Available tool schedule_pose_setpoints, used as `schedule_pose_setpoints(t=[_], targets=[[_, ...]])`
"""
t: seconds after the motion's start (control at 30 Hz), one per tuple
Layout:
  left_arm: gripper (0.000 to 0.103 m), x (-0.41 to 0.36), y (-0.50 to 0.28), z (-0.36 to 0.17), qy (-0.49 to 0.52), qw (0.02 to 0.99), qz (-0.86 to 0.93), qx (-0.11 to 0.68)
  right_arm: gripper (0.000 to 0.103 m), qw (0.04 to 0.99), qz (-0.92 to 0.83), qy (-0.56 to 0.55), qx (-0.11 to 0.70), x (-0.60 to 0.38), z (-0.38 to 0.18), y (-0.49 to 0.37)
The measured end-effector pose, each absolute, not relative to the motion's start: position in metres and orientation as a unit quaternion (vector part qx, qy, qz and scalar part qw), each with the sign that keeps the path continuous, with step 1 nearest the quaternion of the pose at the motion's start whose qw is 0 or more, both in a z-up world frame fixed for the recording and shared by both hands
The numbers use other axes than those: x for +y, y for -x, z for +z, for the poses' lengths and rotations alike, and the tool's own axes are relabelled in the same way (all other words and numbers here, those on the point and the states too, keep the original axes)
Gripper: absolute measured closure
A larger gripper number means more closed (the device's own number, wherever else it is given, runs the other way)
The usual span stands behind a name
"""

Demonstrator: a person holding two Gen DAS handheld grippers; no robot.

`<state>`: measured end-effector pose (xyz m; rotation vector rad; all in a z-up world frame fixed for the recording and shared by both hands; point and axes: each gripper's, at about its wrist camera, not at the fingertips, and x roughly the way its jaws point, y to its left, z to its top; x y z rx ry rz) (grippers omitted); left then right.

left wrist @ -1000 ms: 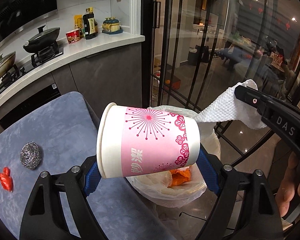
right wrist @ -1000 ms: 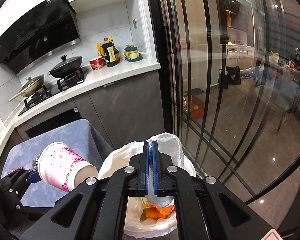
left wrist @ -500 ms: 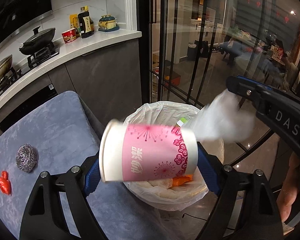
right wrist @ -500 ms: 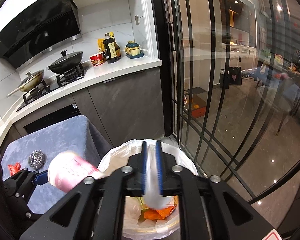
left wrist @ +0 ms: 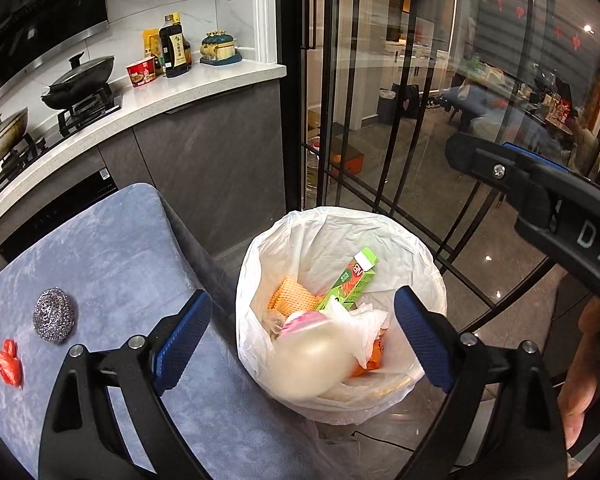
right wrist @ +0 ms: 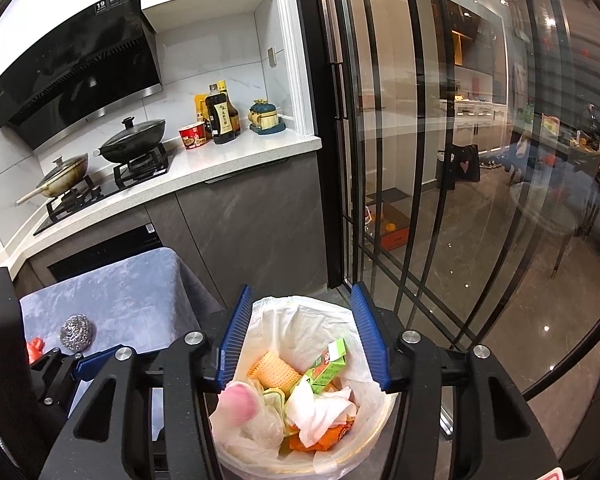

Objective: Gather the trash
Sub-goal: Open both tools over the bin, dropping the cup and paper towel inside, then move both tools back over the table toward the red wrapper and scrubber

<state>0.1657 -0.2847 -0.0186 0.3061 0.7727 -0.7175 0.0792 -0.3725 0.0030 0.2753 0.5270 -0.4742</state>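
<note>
Now both grippers hang over the bin [left wrist: 420,248], jaws spread wide and gripping nothing: the left gripper [left wrist: 300,344] and the right gripper [right wrist: 302,336]. Blurred, the pink paper cup [left wrist: 312,360] sits inside the bag beside the white paper towel [right wrist: 320,408] and a green box [left wrist: 350,278]. At nine o'clock, a steel scourer [left wrist: 54,316] and red scrap [left wrist: 7,362] lie on the blue-covered counter [left wrist: 112,264].

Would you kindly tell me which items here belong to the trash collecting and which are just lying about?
Part of the job:
bin
paper cup
paper towel
red scrap

Just lying about:
steel scrubber
wok
sauce bottle
noodle cup
</note>
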Motion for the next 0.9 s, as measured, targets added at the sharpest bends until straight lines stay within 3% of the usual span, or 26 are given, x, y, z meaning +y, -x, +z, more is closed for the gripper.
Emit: schedule_pose_setpoints(t=[0.9], targets=[[0.014, -0.238, -0.187, -0.016, -0.121, 0.87, -0.302, 0.371, 0.046, 0.932, -0.221, -0.122, 0.259, -0.351, 0.009, -0.089]])
